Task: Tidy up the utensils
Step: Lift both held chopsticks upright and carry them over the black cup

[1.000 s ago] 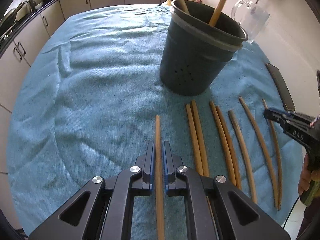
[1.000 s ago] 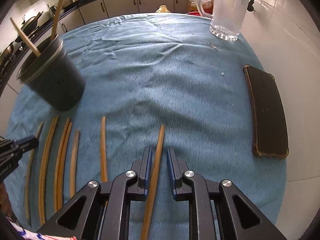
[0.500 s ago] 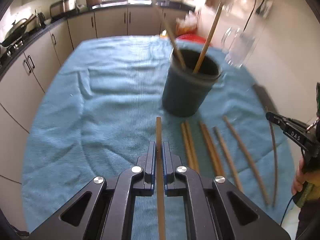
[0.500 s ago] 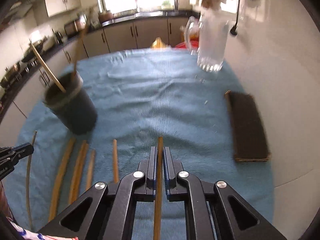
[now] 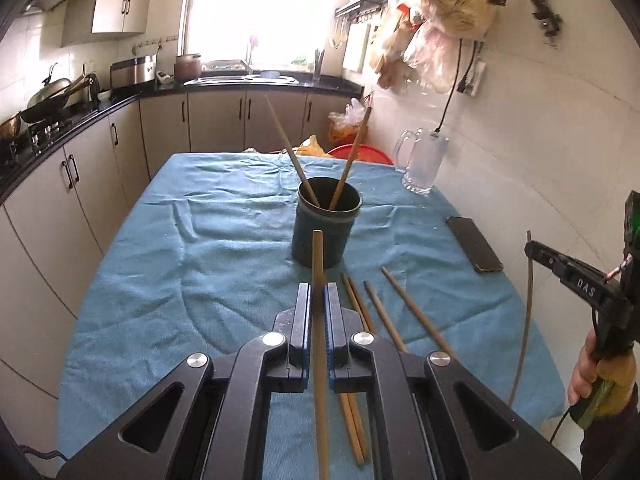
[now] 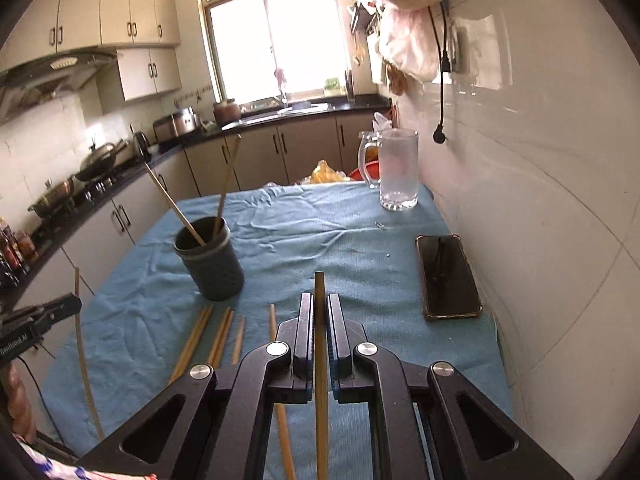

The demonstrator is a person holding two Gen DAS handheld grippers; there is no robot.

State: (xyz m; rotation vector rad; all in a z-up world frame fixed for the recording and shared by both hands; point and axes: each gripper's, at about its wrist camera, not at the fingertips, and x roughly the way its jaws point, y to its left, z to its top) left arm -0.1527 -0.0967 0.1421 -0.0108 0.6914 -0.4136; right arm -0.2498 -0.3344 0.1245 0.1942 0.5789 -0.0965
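Chopstick (image 5: 318, 264) clamped in left tool (image 5: 319, 304).

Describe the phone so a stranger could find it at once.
Start at the table's blue cloth and go to the edge along the white tiled wall. Nearer than the clear glass mug lies the flat black rectangular phone, the only dark slab there; the wooden chopsticks nearby are thin.

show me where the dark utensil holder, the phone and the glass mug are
dark utensil holder (image 5: 322, 236): left wrist view, on its outer wall.
phone (image 6: 448, 276): right wrist view, middle of its screen.
glass mug (image 6: 398, 168): right wrist view, middle of its body.
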